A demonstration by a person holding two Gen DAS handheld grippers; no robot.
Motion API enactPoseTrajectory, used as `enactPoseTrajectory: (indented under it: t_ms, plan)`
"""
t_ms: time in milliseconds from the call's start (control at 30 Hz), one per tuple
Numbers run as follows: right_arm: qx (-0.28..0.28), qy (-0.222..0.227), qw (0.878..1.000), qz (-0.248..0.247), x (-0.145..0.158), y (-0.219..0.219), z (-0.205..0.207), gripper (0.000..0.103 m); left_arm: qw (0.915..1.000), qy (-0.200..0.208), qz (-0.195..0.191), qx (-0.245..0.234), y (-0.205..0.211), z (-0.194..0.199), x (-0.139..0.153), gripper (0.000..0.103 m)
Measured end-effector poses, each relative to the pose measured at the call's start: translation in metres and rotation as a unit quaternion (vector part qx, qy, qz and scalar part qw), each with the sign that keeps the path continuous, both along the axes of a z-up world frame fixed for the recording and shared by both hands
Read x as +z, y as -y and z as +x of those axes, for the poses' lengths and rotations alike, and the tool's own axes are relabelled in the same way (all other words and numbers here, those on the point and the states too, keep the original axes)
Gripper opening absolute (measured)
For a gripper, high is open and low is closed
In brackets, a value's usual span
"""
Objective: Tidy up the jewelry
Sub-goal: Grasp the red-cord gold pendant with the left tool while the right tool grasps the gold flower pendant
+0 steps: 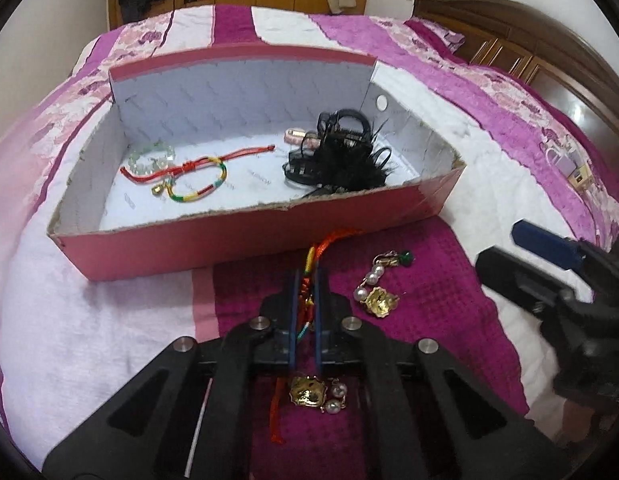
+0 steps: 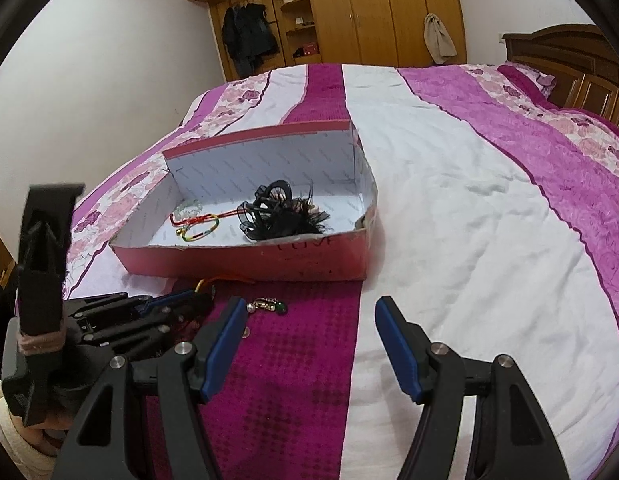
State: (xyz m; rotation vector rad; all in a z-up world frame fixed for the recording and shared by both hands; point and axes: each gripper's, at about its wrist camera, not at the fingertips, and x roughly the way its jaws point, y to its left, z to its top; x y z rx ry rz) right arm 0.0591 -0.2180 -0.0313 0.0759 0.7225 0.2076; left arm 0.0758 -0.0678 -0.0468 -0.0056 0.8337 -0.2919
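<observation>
Red cardboard box (image 1: 245, 240), shallow, open-topped and white inside, sits on a bed under a magenta, pink and white striped quilt (image 2: 449, 208). Inside the box, left portion: a clear bead bracelet (image 1: 151, 158) and a red cord bracelet with green and yellow bands (image 1: 197, 176), the two overlapping. Right portion: a heap of black hair clips and feathered hair pieces (image 1: 341, 156).

Left tongs (image 1: 308, 280) are clamped fully together on a red, yellow and green braided cord bracelet (image 1: 329, 242) on the magenta stripe just in front of the box's near wall; the cord runs between the blue pads and trails beyond both ends. Just right of them lies a gold-and-pearl earring with a green bead (image 1: 379, 284). A second gold-and-pearl earring (image 1: 315, 394) lies beneath the tongs' body.

Right tongs (image 2: 309, 320) stand wide apart above the quilt, holding nothing, near the first earring.
</observation>
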Motion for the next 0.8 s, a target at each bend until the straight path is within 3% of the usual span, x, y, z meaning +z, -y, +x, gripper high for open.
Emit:
enactPoseTrajectory:
  t_ms: [400, 633, 800]
  plan:
    - [0.021, -0.014, 1.000, 0.000, -0.007, -0.015, 0.001, 0.069, 0.9979, 0.035, -0.039, 0.038, -0.032, -0.013, 0.035, 0.000]
    - [0.050, -0.033, 0.998, -0.002, -0.018, -0.033, 0.002, 0.069, 0.9966, 0.033, -0.042, 0.063, -0.050, -0.019, 0.033, 0.000]
    - [0.067, -0.044, 0.997, -0.007, -0.026, -0.046, 0.011, 0.062, 0.9962, 0.028, -0.043, 0.071, -0.057, -0.020, 0.028, 0.000]
